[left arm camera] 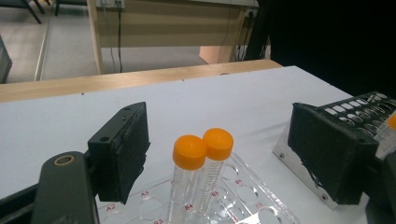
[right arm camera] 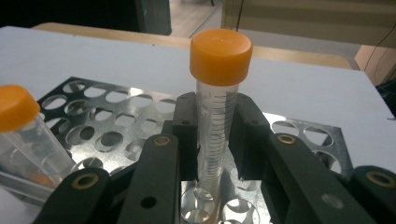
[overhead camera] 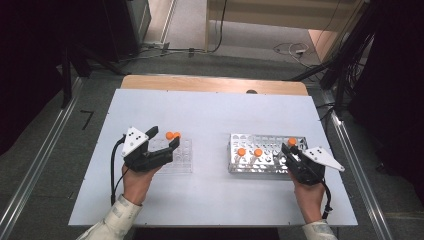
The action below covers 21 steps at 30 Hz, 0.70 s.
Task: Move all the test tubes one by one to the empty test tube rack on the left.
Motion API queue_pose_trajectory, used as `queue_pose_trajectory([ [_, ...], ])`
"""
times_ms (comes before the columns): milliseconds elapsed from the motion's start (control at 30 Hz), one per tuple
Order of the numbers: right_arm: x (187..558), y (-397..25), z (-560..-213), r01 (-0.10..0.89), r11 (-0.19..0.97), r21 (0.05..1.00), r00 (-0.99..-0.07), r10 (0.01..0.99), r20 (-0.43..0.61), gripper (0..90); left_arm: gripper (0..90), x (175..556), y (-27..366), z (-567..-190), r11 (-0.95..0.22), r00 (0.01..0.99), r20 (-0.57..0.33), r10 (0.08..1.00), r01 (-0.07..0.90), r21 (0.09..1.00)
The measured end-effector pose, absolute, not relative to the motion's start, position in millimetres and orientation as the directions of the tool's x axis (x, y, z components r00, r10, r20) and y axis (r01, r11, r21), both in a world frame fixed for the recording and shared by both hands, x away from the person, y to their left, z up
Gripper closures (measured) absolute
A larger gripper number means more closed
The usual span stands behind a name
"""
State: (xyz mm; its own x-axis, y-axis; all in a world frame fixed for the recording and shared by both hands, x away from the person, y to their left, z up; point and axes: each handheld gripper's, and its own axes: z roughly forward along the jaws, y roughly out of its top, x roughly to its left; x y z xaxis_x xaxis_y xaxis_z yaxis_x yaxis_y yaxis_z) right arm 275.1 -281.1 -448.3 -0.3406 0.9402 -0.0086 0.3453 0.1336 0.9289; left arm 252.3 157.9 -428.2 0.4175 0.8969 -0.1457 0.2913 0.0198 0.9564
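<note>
Right gripper (right arm camera: 215, 154): orange-capped tube (right arm camera: 218, 93) pinched upright over metal rack (overhead camera: 260, 162), near table's right edge. Left gripper (left arm camera: 224, 154): spread at clear rack (overhead camera: 180, 160).

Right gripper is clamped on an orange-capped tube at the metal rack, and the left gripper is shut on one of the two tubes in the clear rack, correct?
Not quite. The left gripper is open: in the left gripper view its jaws stand wide apart, with the two tubes in the clear rack between them, untouched. The rest holds: the right gripper is clamped on an orange-capped tube at the metal rack.
</note>
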Motion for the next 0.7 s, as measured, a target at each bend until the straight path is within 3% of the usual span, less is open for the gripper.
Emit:
queue_pose_trajectory([
  [467, 246.8, -282.2, -420.4, 0.238, 0.086, 0.967, -0.363, 0.932, 0.006, 72.1, 20.1, 250.6, 157.6, -427.4, 0.017, 0.42, -0.144, 0.896, 0.29, 0.957],
  [700, 233.0, -278.6, -417.5, 0.254, 0.09, 0.963, -0.417, 0.909, 0.025, 72.1, 20.1, 249.8, 156.8, -426.6, 0.021, 0.425, -0.147, 0.893, 0.285, 0.958],
])
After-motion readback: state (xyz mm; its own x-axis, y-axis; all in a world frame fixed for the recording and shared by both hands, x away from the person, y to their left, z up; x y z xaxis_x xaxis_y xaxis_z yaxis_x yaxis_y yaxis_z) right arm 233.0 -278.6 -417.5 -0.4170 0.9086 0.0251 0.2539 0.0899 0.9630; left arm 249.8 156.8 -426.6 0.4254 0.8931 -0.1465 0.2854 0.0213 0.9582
